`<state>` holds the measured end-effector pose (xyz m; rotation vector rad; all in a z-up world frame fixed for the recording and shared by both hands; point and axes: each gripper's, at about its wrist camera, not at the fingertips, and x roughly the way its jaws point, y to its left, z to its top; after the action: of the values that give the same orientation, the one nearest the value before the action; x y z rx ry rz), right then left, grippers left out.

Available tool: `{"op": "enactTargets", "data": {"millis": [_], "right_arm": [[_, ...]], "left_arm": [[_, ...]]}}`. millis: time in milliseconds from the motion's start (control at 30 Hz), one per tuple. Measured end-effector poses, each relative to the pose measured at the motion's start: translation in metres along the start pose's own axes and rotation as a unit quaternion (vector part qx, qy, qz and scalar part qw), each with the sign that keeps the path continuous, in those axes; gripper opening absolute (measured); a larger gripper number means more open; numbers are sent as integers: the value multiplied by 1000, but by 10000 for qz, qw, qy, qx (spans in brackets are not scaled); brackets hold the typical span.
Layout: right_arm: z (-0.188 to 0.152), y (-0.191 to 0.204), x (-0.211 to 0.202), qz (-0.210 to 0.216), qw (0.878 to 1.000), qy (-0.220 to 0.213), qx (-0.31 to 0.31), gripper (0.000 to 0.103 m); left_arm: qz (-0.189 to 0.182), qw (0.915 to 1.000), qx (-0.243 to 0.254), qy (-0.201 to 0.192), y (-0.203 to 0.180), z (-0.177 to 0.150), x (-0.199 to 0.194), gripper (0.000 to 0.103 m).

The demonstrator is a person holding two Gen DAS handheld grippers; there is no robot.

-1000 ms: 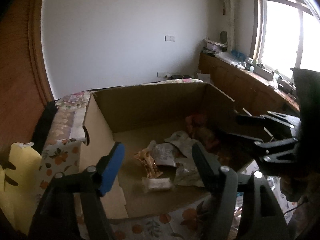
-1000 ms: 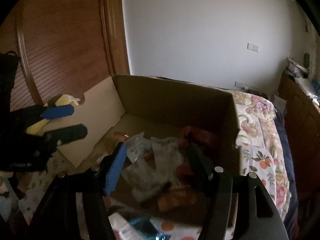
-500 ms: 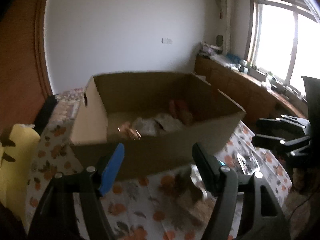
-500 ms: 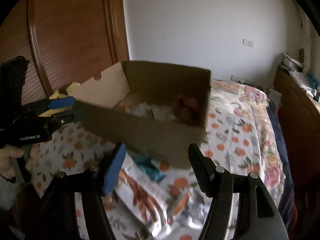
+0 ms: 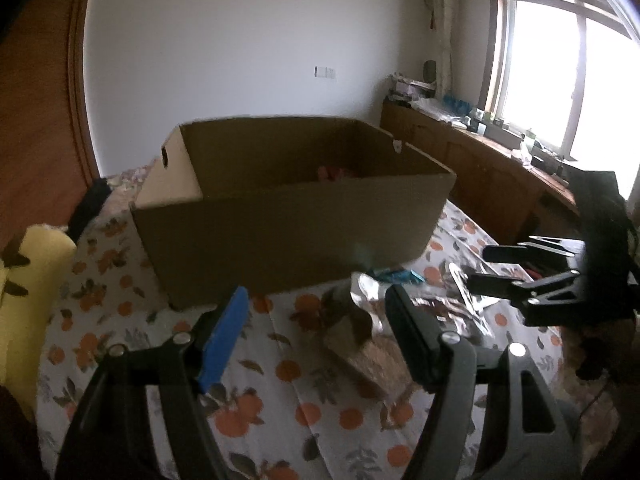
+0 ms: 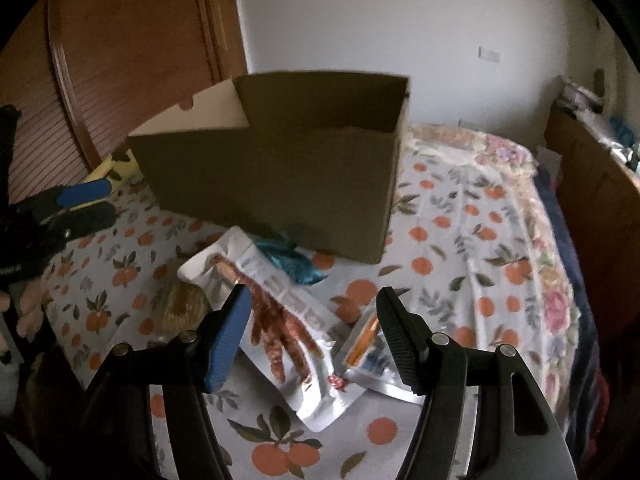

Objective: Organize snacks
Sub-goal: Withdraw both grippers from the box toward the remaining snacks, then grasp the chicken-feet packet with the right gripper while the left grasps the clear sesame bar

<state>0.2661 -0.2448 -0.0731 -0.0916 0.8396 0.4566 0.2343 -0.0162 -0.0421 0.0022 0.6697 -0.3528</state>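
Note:
An open cardboard box [image 5: 292, 216] [image 6: 280, 168] stands on the orange-print bedsheet [image 6: 460, 240]; a red snack [image 5: 332, 172] shows just over its rim. In front of the box lie loose snacks: a large silver pouch of reddish-brown sticks [image 6: 276, 316], a blue wrapper [image 6: 292, 260], a small silver pack [image 6: 368, 356] and a brown pack [image 5: 360, 348]. My left gripper [image 5: 320, 320] is open and empty, near the box's front wall. My right gripper [image 6: 312, 320] is open and empty above the large pouch. Each shows in the other's view: right gripper [image 5: 480, 266], left gripper [image 6: 112, 202].
A yellow cushion [image 5: 32, 280] lies at the bed's left edge. A wooden cabinet [image 5: 480, 176] with clutter runs under the window on the right. A wooden louvred door [image 6: 120, 60] stands behind the box. The bed's far right edge drops off [image 6: 560, 240].
Both grippers have drawn back and down from over the box's inside to the bed in front of it. The loose snack packs on the sheet have come into view.

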Motion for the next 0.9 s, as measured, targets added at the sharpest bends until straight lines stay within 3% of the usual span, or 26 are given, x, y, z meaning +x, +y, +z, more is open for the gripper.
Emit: {"op": "enactTargets", "data": {"millis": [267, 400, 667, 900], "right_arm": [[0, 1, 41, 178, 9988, 406, -195, 67], [4, -3, 55, 497, 9971, 563, -138, 67], [1, -11, 62, 996, 9924, 706, 166, 68], [-4, -8, 55, 1139, 9900, 826, 79, 69]], "left_arm": [[-81, 9994, -78, 341, -11, -27, 25, 71], [-162, 9987, -199, 436, -11, -33, 32, 71], [-200, 9982, -232, 515, -13, -40, 40, 71], [-188, 9979, -314, 532, -10, -40, 44, 71]]}}
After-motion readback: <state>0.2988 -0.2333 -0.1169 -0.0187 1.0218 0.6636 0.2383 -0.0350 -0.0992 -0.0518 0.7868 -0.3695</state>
